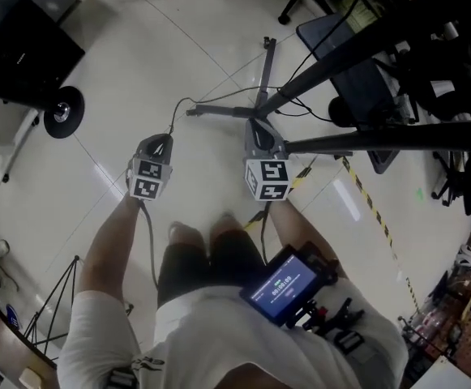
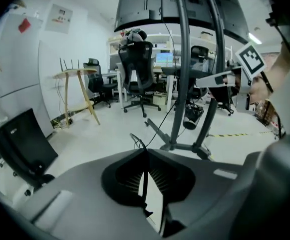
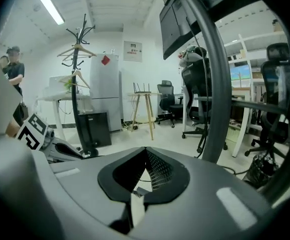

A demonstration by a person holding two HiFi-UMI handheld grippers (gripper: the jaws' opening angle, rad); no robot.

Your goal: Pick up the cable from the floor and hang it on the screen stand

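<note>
I hold both grippers up in front of the black screen stand, whose legs spread on the floor. My left gripper is shut on the thin dark cable; one stretch runs on toward the stand's foot, another hangs down by my leg. In the left gripper view the cable loops out past the left gripper, with the stand's poles and screen close ahead. My right gripper is shut too, and a white piece of the cable sits behind the shut right gripper. The stand's pole rises just to its right.
A black box on a wheel stands at the left and a yellow-black tape line crosses the floor at the right. Office chairs, a wooden stool and a coat rack stand around. A person is at the far left.
</note>
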